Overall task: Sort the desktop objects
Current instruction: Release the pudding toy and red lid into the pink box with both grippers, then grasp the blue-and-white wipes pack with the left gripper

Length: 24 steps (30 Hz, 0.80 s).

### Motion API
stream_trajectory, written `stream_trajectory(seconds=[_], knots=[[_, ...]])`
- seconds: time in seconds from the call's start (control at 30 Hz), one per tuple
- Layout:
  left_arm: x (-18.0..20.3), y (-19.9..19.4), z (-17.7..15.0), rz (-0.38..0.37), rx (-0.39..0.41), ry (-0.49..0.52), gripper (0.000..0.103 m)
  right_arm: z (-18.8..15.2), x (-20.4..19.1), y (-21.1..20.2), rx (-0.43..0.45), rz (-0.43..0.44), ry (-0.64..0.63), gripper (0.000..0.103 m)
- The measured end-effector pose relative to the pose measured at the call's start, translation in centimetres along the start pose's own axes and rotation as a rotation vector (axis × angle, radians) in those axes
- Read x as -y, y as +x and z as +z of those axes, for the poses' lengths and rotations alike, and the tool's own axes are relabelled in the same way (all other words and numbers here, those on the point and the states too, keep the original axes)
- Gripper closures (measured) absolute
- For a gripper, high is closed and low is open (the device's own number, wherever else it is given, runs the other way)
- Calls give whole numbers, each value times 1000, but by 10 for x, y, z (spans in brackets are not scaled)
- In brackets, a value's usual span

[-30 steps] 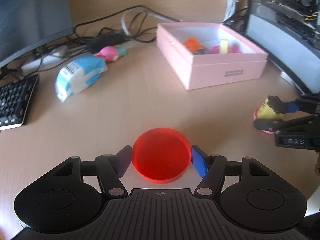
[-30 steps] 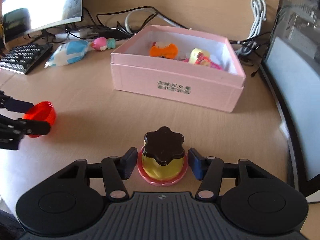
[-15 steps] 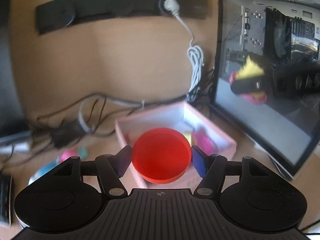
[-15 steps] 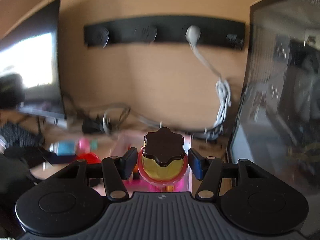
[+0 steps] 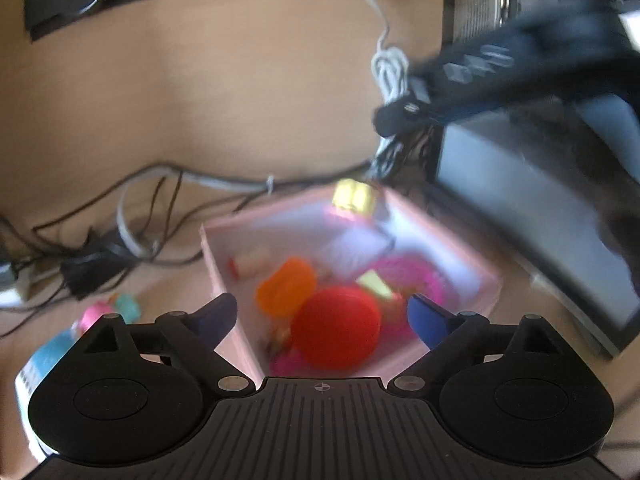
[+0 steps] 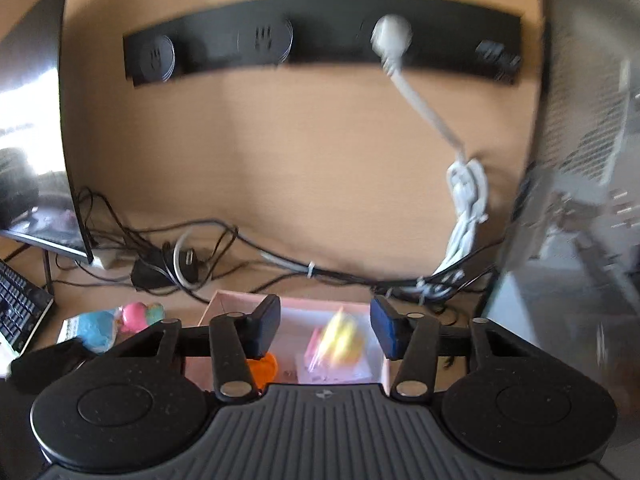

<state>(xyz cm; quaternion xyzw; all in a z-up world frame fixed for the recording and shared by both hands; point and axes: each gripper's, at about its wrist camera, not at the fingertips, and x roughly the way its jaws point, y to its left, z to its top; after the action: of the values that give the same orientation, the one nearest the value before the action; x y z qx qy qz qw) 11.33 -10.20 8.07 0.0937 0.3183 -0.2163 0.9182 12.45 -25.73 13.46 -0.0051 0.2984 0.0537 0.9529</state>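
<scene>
Left gripper is hanging over the pink box with its jaws opening wide, and the red cap sits between the tips but neither pad is touching it, so it looks let go and blurred, dropping into the box just ahead of the fingers. Right gripper is over the same box from the other side; its jaws are closing, but nothing is pinched between them. Just ahead of and below its tips there's a smeared yellow and pink toy, apart from both pads, so I'd say that one's been released too.

Progress-wise, the box is filling up: an orange piece and some bright pink bits are already in there next to the cap. Still out on the desk, off to the left of both grippers, are a blue and white packet and a small pink and green toy, so I'd guess those are what's left.

The cap is a plain, flat, round, bright red disc, too blurry to see any more detail.
</scene>
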Motion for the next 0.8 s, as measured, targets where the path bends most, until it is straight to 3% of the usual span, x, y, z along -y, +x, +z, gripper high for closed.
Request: stream_trajectory(seconds=[0.17,0.33,0.57,0.8], knots=[[-14,-4,-28,19,-65,-12,6,-4,-10,44,-76,25,26,56],[-37,-7,-44,32,-117,-104,4,-14,-20,52,-110,60,12,55],[-67,-13,-50,109,-107,-172,2,-46,-42,37,-199,71,-66,42],[-115,-38,-47,207,-21,-141,2,-86,-69,-14,-183,85,-190,34]])
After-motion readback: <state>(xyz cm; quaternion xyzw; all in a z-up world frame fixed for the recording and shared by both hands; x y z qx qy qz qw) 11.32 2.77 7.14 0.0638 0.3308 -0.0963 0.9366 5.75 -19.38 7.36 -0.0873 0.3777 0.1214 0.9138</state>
